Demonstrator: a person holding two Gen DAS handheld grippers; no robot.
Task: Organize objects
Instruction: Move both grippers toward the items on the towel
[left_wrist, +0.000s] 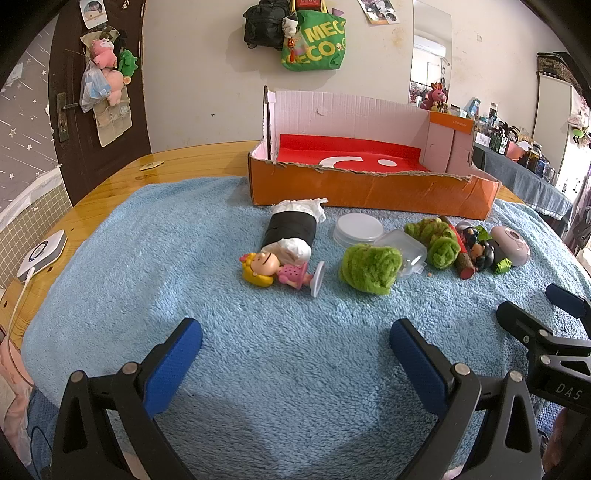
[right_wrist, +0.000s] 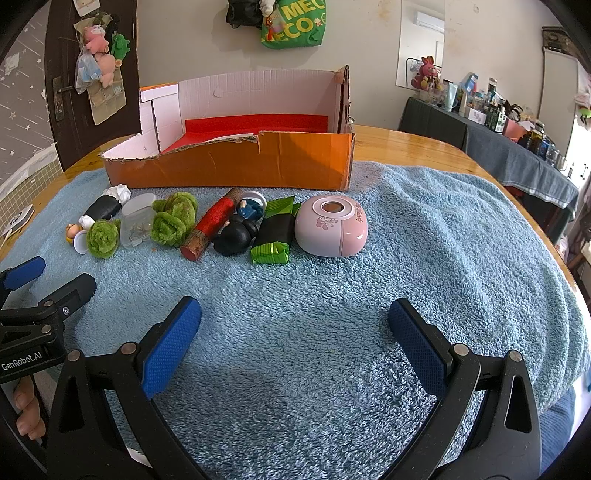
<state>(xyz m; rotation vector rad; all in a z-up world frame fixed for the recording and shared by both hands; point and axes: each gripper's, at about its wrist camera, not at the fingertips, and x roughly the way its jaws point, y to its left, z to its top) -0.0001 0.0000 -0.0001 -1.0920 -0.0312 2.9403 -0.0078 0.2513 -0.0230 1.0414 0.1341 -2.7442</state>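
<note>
Left claw (left_wrist: 295, 354) low over the blue towel (left_wrist: 258, 369), blue pads (left_wrist: 173, 365) spread wide apart, nothing between them. Right claw (right_wrist: 294, 334) likewise hovering above bare towel, pads parted and gripping nothing.

Ahead, at the far side of the towel on the wooden desk (left_wrist: 110, 184), an orange cardboard box (left_wrist: 369, 188) with its near wall torn low, white inside walls, a red sheet lining the floor.

Along the box's front, a row of small things lying on the towel. From the left claw's side: a black roll stuffed with white paper (left_wrist: 291, 229), on its side, touching a little doll with yellow hair and pink dress (left_wrist: 273, 273), also lying down. Just beside, a round clear lid (left_wrist: 358, 229), a green fuzzy ball (left_wrist: 369, 267) resting against a clear plastic case (left_wrist: 406, 251), then more green fuzzy pieces (right_wrist: 173, 219). Next, a red cylinder with a bark-patterned end (right_wrist: 210, 229), tipped over, touching a black round-eared figure (right_wrist: 236, 236) and a small blue figure (right_wrist: 251, 208) behind it. Further right, a green foil packet with a black band (right_wrist: 275, 234), pressed against a pink rounded gadget with a round window on top (right_wrist: 332, 225), last in the row.

At the desk's left edge, off the towel, a white device with a cable (left_wrist: 42, 254).
</note>
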